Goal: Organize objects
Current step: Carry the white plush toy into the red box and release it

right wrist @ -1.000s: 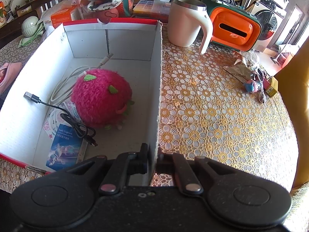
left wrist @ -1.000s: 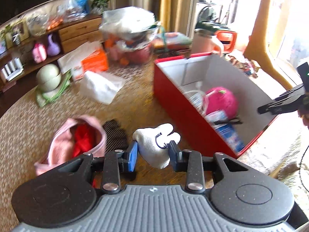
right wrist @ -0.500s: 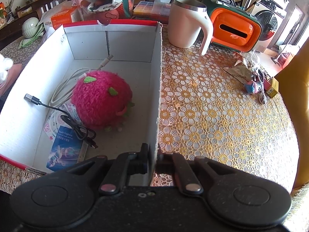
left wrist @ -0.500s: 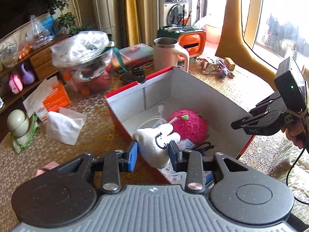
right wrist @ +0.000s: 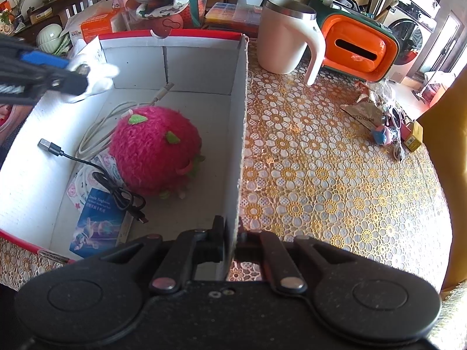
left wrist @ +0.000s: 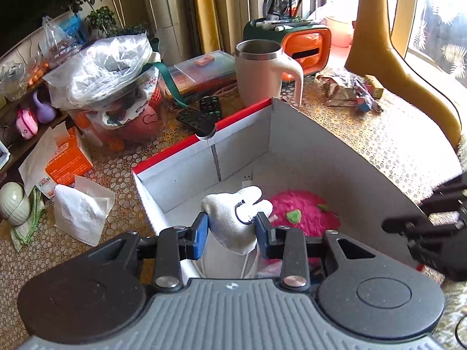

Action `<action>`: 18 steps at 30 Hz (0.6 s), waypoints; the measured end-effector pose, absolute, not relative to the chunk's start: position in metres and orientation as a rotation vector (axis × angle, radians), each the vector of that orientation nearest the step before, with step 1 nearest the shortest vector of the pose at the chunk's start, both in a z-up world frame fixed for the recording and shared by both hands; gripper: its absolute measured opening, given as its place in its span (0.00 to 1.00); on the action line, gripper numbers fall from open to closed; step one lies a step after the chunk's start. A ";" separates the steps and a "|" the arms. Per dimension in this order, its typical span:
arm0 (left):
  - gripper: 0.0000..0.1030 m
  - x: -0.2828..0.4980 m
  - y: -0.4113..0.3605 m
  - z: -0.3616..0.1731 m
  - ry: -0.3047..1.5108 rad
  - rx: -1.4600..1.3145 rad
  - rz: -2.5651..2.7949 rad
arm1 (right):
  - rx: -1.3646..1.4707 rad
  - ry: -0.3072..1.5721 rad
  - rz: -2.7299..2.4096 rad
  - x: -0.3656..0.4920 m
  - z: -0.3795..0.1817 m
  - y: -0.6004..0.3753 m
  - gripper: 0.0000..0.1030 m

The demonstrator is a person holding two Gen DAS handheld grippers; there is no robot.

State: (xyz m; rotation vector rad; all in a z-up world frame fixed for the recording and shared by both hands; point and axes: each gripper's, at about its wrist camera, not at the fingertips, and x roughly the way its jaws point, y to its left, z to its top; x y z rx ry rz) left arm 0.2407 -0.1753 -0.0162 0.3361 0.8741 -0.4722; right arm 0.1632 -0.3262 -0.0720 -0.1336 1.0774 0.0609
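Two tongs: both gripping.
Left tongs: white plush toy, above box.
Right tongs: box wall.

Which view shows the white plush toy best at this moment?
The left wrist view: the white plush toy sits sharp and central, clamped in the left gripper above the box. The right wrist view shows it only blurred at the left edge, partly hidden by that gripper's fingers.

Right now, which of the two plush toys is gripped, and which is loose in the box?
The small white plush is clamped in the left gripper, above the box. The pink fuzzy plush with green leaf patches lies on the box floor, untouched.
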 end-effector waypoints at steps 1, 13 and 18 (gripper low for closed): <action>0.32 0.246 -0.178 -0.020 0.883 0.336 -0.463 | -0.133 1.077 0.063 0.163 -0.072 -0.327 0.05; 0.33 0.275 -0.206 -0.058 0.980 0.386 -0.410 | -0.115 1.073 0.074 0.165 -0.069 -0.331 0.05; 0.34 0.277 -0.207 -0.063 0.998 0.375 -0.410 | -0.115 1.073 0.074 0.165 -0.068 -0.331 0.04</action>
